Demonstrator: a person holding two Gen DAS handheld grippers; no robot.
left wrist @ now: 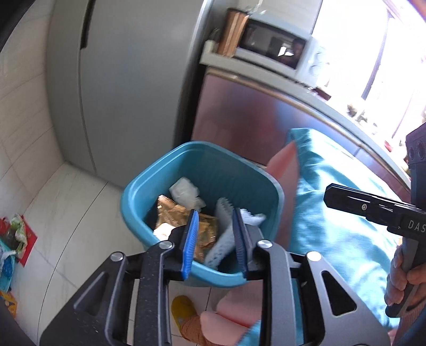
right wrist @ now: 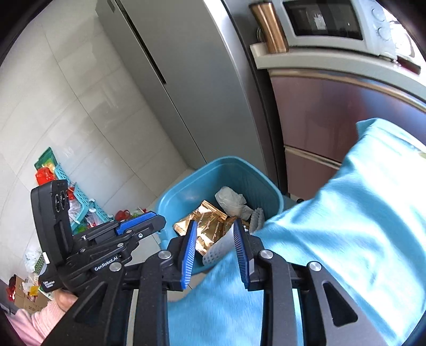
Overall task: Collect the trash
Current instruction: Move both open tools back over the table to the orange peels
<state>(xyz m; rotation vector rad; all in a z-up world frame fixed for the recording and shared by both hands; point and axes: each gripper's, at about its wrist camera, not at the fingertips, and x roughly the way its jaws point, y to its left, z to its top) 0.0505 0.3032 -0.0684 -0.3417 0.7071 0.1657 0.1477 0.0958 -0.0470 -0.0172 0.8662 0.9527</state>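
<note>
A blue trash bin [left wrist: 226, 170] [right wrist: 186, 186] stands on the tiled floor. Inside lie gold snack wrappers [left wrist: 170, 215] [right wrist: 210, 223], a crumpled white tissue [left wrist: 185, 191] [right wrist: 230, 199] and a white foam net sleeve [left wrist: 223, 237] [right wrist: 217, 252]. My left gripper [left wrist: 215, 213] hovers over the bin's near rim, open a little, with nothing between its blue pads. My right gripper [right wrist: 215, 223] hangs over the bin's near right edge, also slightly open and holding nothing. Each gripper shows in the other's view: the right gripper [left wrist: 330, 194] at the right, the left gripper [right wrist: 151, 218] at the left.
A turquoise cloth [left wrist: 332, 213] [right wrist: 359, 213] drapes right of the bin, touching its rim. A grey fridge [left wrist: 119, 79] and a maroon cabinet [right wrist: 332, 119] topped by a microwave [right wrist: 327, 21] stand behind. Bags and a basket clutter the floor [right wrist: 77, 202] at left. A yellow slipper [left wrist: 182, 311] is below.
</note>
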